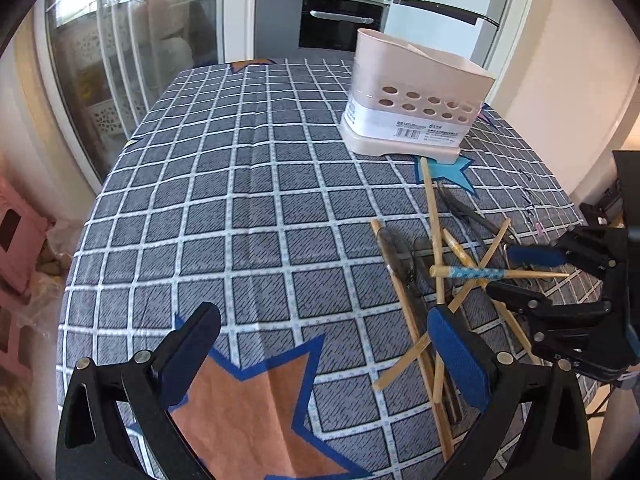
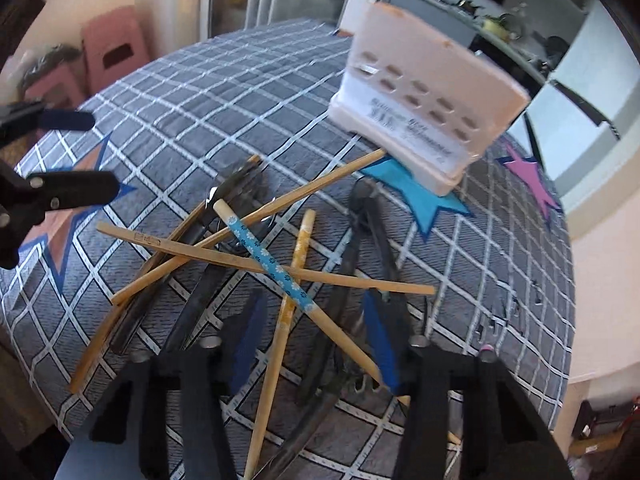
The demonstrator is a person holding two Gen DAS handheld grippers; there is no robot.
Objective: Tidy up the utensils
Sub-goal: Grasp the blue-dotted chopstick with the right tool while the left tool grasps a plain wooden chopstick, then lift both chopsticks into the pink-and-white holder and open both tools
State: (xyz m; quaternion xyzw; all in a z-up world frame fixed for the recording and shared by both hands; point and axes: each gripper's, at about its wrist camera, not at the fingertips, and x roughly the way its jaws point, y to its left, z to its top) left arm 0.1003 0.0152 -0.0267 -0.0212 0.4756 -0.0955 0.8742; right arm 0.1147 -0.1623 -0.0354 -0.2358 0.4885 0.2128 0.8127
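Note:
Several wooden chopsticks and dark utensils lie crossed in a pile (image 2: 224,256) on the checked tablecloth (image 1: 240,200). A blue-flowered chopstick (image 2: 268,258) and a yellow-patterned one (image 2: 298,248) lie on top. My right gripper (image 2: 314,340) points down into the pile with its fingers partly apart. Both patterned chopsticks run between its blue pads (image 2: 380,336), and I see no pad pressing on them. From the left wrist view the right gripper (image 1: 502,272) straddles the blue-flowered chopstick (image 1: 468,273). My left gripper (image 1: 326,356) stands open and empty over an orange star, left of the pile. The pink perforated utensil holder (image 1: 416,92) stands behind the pile.
The holder (image 2: 428,100) is close to the table's far right edge. My left gripper (image 2: 86,156) shows at the left of the right wrist view. Pink stools (image 2: 112,52) stand on the floor beyond the table. A glass sliding door (image 1: 120,60) and a kitchen lie behind.

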